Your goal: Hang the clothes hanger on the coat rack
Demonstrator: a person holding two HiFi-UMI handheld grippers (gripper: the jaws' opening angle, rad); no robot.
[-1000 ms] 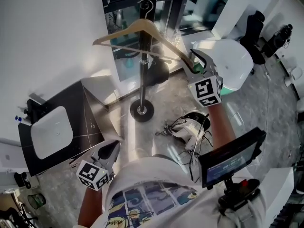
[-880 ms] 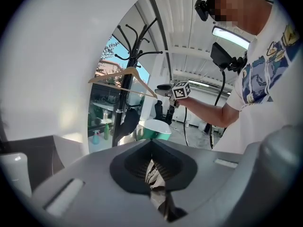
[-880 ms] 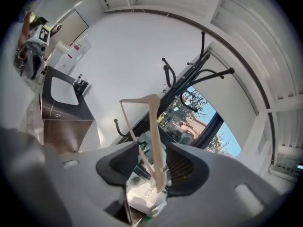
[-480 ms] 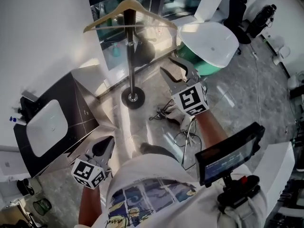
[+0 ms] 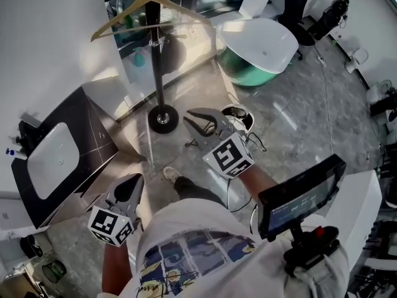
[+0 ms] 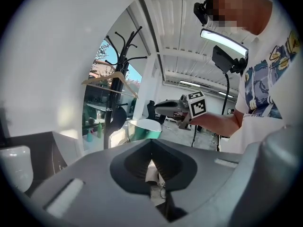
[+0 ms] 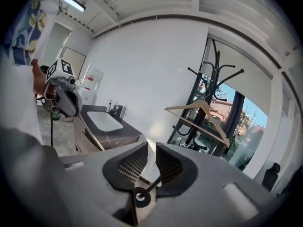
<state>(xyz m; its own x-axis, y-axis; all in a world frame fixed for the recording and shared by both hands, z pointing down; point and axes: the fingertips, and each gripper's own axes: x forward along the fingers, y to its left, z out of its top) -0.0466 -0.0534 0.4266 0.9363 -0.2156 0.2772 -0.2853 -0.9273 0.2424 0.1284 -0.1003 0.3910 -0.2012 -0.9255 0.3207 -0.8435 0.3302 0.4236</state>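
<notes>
– Starting nearest you: your left gripper [image 5: 135,180] sits farthest back from the coat rack [image 5: 157,73], on the side where the sink cabinet [image 5: 93,132] stands. Its jaws are drawn together on nothing.

– And my right one?

– Your right gripper [image 5: 191,121] hovers near the coat rack's base, on the side away from the cabinet. Its jaws have just been closing. Only a thin slit shows between the pads, and nothing is in it (so it carries nothing).

– Where's the hanger, then?

– The clothes hanger [image 5: 121,17] is up on the coat rack, below the topmost arms. Its shoulders and crossbar spread to either side of the pole, well apart from both your grippers. I can't tell which arm the hook sits on. To me the job looks done.

– If I had to reseat it?

– Treat it as light and stiff. It's bare wood, likely smooth enough to slide in the pads, and I'd expect it to swing on that thin hook at a nudge. Pinch a shoulder close to the neck, where it should balance, rather than out at a tip or on the slim crossbar. Lift it straight up off the arm before you move sideways, since the coat rack's other arms crowd close around it.
</notes>
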